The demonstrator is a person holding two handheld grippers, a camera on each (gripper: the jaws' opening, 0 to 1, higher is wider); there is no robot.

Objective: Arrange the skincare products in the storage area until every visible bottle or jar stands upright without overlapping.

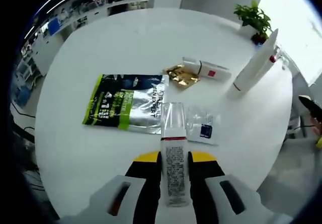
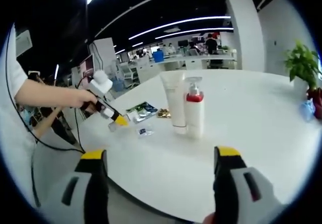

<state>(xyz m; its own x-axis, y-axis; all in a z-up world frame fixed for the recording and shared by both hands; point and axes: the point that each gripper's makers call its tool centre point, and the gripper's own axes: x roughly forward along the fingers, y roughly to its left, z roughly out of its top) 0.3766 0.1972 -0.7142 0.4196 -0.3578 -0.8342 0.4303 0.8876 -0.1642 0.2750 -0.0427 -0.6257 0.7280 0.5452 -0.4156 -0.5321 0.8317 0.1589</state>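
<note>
Now, at the white surface [image 1: 75, 143]:
Left gripper [image 1: 174, 181]: we see its jaws clamped on a clear tube with a printed label [image 1: 174, 158], held lengthwise between them, cap end pointing away over the surface.
Right gripper [image 2: 160, 183]: we see its jaws spread wide with nothing between them, held off the surface's near edge.
Upright products: a white tube [image 2: 174, 103] and a white pump bottle with a red collar [image 2: 194, 110] stand touching, side by side, in the right gripper view.
Lying flat: a green and silver foil pouch [image 1: 126, 103], a small clear sachet [image 1: 202, 126], a crumpled gold wrapper [image 1: 182, 76] and a white tube with a red mark [image 1: 207, 70] just beside it.
Background: a potted plant [image 1: 254, 18] beyond the far edge; we see a person's hand [image 2: 75, 99] gripping the left gripper in the right gripper view.
</note>
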